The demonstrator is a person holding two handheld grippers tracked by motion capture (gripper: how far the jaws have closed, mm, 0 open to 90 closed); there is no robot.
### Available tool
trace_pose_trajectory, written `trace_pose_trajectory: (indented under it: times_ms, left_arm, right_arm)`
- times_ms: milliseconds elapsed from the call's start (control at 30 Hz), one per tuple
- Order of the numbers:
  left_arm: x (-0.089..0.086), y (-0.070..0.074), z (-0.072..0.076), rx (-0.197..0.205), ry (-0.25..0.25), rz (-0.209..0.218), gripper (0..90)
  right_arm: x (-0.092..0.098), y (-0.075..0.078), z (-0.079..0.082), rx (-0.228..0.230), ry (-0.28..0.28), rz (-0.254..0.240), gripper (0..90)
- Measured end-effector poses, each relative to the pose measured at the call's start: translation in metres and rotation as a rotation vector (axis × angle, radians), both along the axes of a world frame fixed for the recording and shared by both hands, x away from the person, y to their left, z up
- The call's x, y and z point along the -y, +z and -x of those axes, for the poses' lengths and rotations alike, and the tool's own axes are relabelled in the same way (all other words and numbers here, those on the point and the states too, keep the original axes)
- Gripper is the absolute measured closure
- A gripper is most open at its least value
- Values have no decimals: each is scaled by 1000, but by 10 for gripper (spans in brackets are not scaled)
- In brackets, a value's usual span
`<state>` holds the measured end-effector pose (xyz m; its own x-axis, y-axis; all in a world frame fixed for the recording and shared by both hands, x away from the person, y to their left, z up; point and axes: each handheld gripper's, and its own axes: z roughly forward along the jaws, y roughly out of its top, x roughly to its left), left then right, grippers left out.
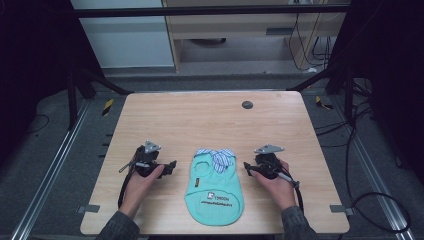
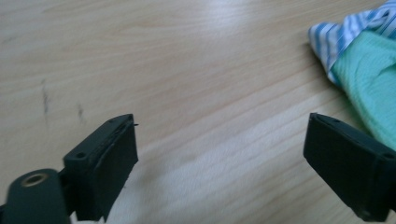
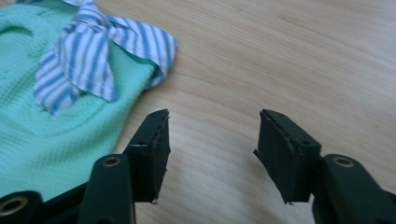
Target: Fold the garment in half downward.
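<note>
A light wooden table (image 1: 210, 115) carries a small mint-green garment (image 1: 214, 187), lying flat a little toward 6 o'clock from the table's middle. Its blue-and-white striped collar (image 1: 216, 156) sits at the 12 o'clock end, and a printed label (image 1: 216, 199) lies toward the rounded 6 o'clock hem. A small dark disc (image 1: 247, 104) is set in the tabletop toward 12 o'clock, well apart from the garment.

The left gripper (image 1: 170, 167) rests at the garment's 9 o'clock, held by the left hand (image 1: 142, 182), its tip pointing toward the cloth but apart from it. In the left gripper view its jaws stand widely spread over bare wood, with the collar (image 2: 334, 39) and green cloth (image 2: 369, 79) at about 2 o'clock.

The right gripper (image 1: 248, 168) sits at the garment's 3 o'clock, held by the right hand (image 1: 275, 186), near the cloth's edge. In the right gripper view its jaws are spread apart with only wood between them; the garment (image 3: 56, 126) lies at 10 o'clock, its edge just beside the left-hand jaw, and the striped collar (image 3: 93, 56) is above that
</note>
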<state>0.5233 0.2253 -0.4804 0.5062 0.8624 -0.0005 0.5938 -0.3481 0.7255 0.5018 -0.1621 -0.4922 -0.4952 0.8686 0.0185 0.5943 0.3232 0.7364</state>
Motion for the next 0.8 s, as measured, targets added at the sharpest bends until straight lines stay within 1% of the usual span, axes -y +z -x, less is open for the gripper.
trace_pose_trajectory:
  times_ms: [33, 67, 100, 133, 167, 200, 233, 267, 300, 367, 467, 533, 600, 633, 700, 800]
  left_arm:
    - [4, 3, -6, -7, -9, -9, 107]
    - [6, 5, -10, -14, -22, -12, 134]
    - [11, 9, -16, -20, -30, 4, 155]
    - [14, 11, -20, -26, -41, 6, 170]
    - [18, 14, -26, -37, -52, 4, 208]
    - [21, 17, -29, -39, -55, 2, 208]
    - [25, 20, -32, -35, -64, -3, 239]
    - [28, 22, -35, -32, -72, -9, 239]
    - [34, 24, -37, -31, -84, -20, 263]
    - [42, 27, -41, -35, -101, -30, 277]
    - [52, 29, -45, -38, -126, -19, 367]
    - [60, 29, -48, -51, -148, -16, 397]
    - [68, 29, -52, -64, -160, -13, 436]
    - [71, 29, -54, -75, -164, -6, 444]
    - [77, 29, -57, -78, -175, -2, 505]
    - [85, 28, -60, -77, -188, -9, 526]
  right_arm:
    - [-4, 2, -3, -4, 14, 13, 456]
    - [-9, 5, -7, -10, 28, 27, 477]
    - [-11, 8, -9, -13, 33, 31, 505]
    - [-16, 12, -14, -17, 47, 30, 517]
    - [-22, 17, -22, -32, 66, 35, 536]
    - [-22, 17, -22, -32, 66, 35, 536]
    - [-28, 21, -31, -47, 88, 42, 559]
    - [-28, 21, -31, -47, 88, 42, 559]
    - [-30, 22, -34, -52, 95, 45, 579]
    - [-35, 25, -40, -54, 107, 65, 613]
    - [-40, 27, -50, -85, 117, 47, 682]
    - [-43, 28, -54, -104, 122, 30, 731]
    - [-45, 28, -59, -120, 127, 30, 767]
    - [-46, 28, -60, -126, 128, 25, 774]
    - [-47, 27, -63, -139, 131, 7, 783]
    - [-50, 24, -64, -147, 138, 10, 780]
